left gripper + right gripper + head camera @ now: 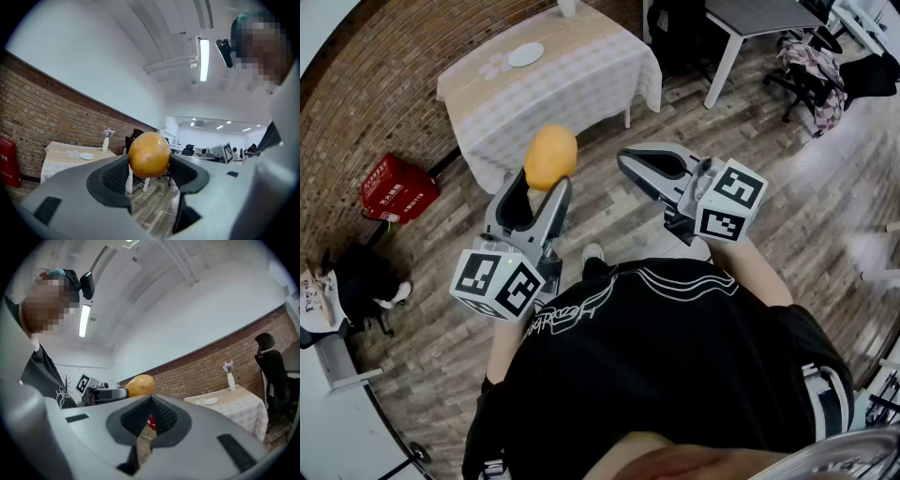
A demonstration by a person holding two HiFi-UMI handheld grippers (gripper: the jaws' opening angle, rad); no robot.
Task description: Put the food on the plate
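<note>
A round orange-yellow food item [550, 157] sits pinched between the jaws of my left gripper [546, 178], held level in the air above the wooden floor. In the left gripper view the same food [149, 154] fills the gap between the two black pads. A small white plate [525, 54] lies on the cloth-covered table [581, 75] ahead; it also shows far off as the plate [86, 156] and the plate [211, 401]. My right gripper [630, 166] is held beside the left one, its jaws closed together with nothing in them. The food [139, 385] shows to its left.
A red box [397, 188] stands on the floor by the brick wall at left. A white vase with flowers [107, 140] stands on the table. A grey desk [769, 23] and office chairs [816, 70] are at the upper right. The person's black shirt fills the lower head view.
</note>
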